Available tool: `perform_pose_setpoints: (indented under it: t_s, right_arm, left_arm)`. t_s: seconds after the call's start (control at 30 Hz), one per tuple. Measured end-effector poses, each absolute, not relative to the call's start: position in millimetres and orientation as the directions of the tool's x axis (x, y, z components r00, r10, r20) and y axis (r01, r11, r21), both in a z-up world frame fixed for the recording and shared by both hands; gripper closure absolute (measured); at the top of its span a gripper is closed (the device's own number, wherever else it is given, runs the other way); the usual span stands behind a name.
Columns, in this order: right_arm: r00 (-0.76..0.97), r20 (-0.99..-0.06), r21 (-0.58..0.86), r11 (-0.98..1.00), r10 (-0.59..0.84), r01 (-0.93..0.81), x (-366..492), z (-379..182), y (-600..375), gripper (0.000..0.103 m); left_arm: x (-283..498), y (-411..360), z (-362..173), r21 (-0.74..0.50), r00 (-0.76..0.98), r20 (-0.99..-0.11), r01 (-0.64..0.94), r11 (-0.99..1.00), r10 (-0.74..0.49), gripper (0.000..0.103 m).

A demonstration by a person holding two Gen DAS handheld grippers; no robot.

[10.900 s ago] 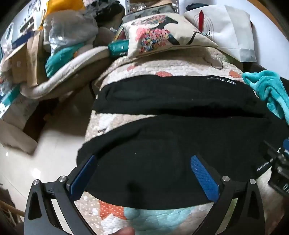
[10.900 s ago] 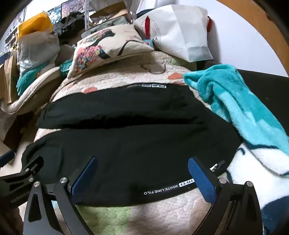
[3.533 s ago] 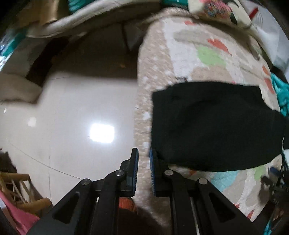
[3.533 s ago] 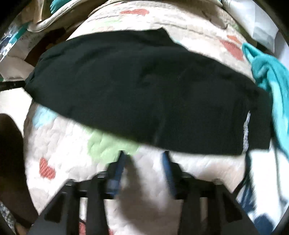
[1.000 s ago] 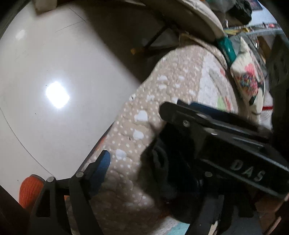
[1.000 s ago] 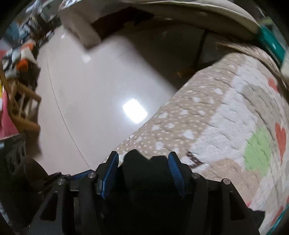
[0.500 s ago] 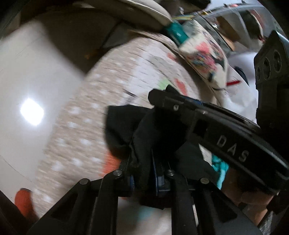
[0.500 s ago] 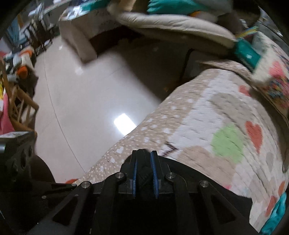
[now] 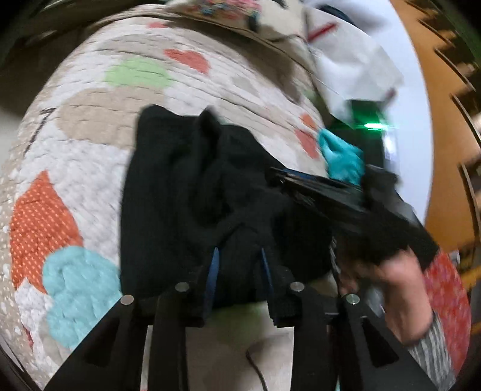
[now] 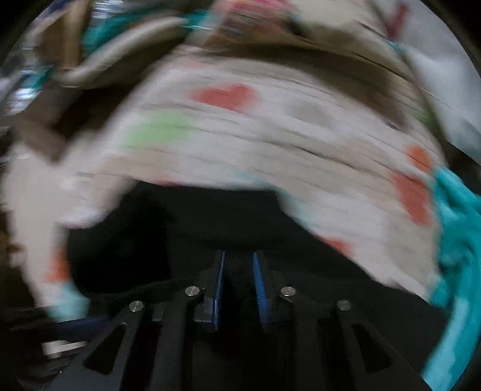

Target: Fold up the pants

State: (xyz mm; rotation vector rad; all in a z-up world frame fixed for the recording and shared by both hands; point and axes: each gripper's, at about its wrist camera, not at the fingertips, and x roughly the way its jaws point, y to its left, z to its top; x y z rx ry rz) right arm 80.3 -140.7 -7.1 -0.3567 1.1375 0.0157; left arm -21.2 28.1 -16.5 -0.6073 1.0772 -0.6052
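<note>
I see the black pants point(image 9: 180, 192) bunched in a loose heap on the heart-patterned quilt point(image 9: 84, 126), toward its near right part. My left gripper point(image 9: 239, 264) has a fold of the pants between its blue fingers point(image 9: 214, 270); the jaws are easing apart, and the cloth still fills the gap and touches both pads. My right gripper point(image 10: 237, 279) sits low over the pants too, its fingers point(image 10: 221, 282) narrowly apart and opening, with dark fabric between them; the view is too blurred for me to say how firmly it is pinched. In the left wrist view the right gripper's black body point(image 9: 345, 204) crosses the right side, with the person's hand point(image 9: 396, 288) on it.

No containers are clear to me; a white bag point(image 9: 351, 60) lies at the far right edge, contents unseen. A teal towel point(image 10: 457, 240) lies along the quilt's right edge. A patterned pillow point(image 9: 228, 6) lies at the far end. The quilt's far and left stretches are bare, and its left edge drops away to dark floor.
</note>
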Motion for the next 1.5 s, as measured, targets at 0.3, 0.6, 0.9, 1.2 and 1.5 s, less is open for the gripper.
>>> perform_pose_setpoints:
  t_s: [0.3,0.6,0.9,1.2,1.5]
  right_arm:
    - [0.55,-0.834,-0.13,0.96,0.029,-0.247,50.2,38.3,-121.7,0.044]
    - [0.369,-0.929,-0.075,0.968,0.02,-0.239,48.9,-18.5,-94.6,0.086]
    - [0.385,-0.915,-0.161,0.984,-0.121,-0.072,50.4,-7.3,-130.7,0.044]
    - [0.464,-0.886,-0.136,0.959,-0.006,-0.247,78.3,27.5,-79.8,0.039]
    - [0.252,-0.967,-0.12,0.929,-0.03,-0.35,129.8,-43.9,-12.3,0.079]
  left_arm:
    - [-35.2,132.6,-34.9,-0.736,0.483,-0.594,-0.005,0.677,-0.643,0.056]
    - [-38.6,159.6,-53.3,-0.773,0.488,-0.579,-0.074,0.63,-0.653,0.056]
    - [-4.5,96.9,-53.6,-0.754,0.422,-0.604,-0.027,0.656,-0.676,0.052]
    - [-5.3,59.6,-59.2,-0.706,0.429,-0.625,0.045,0.707,-0.652,0.052]
    - [-6.2,55.5,-60.9,-0.637,0.415,-0.677,0.083,0.766,-0.608,0.092]
